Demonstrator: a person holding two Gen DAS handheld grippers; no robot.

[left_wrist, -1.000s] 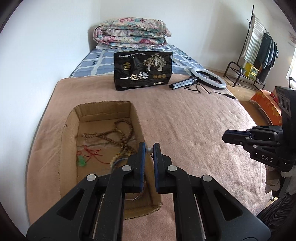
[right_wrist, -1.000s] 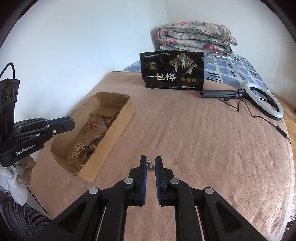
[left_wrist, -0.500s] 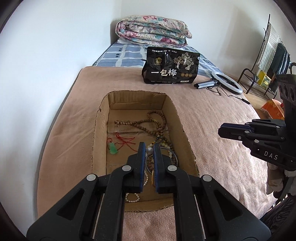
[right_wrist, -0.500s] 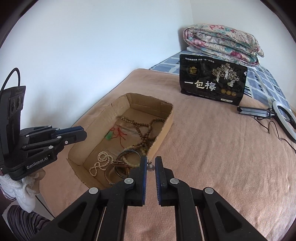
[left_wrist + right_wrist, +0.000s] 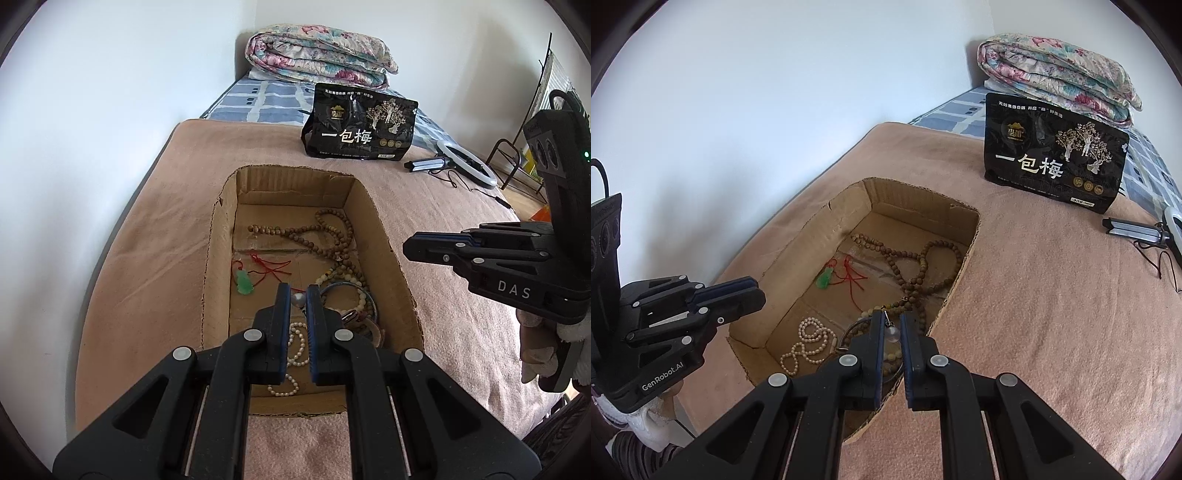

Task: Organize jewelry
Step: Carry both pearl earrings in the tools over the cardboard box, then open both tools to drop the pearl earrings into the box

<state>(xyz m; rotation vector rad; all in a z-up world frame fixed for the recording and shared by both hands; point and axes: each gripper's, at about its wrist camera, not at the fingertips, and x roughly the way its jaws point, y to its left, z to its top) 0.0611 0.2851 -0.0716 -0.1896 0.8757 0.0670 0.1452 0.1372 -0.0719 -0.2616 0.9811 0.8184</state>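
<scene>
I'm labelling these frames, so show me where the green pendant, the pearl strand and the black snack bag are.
green pendant (image 5: 243, 283): left wrist view, middle of the carved stone.
pearl strand (image 5: 809, 341): right wrist view, on the looped beads.
black snack bag (image 5: 1054, 166): right wrist view, front panel, on the white lettering.

Both views are bright and evenly lit by soft daylight. The pale wall (image 5: 92, 129) looks washed out, almost glowing, with a faint blue tint. Shadows are soft: the inside of the cardboard box (image 5: 221, 258) is dimmer than the pink blanket (image 5: 461, 332) around it. The fisheye lens bends straight lines strongly toward the edges, and each frame's corners fall to a dark round border. The centre is sharp, so the white lettering on the black bag (image 5: 1052, 166) reads clearly. The folded quilt (image 5: 1060, 74) near the rim looks slightly soft and stretched.
</scene>
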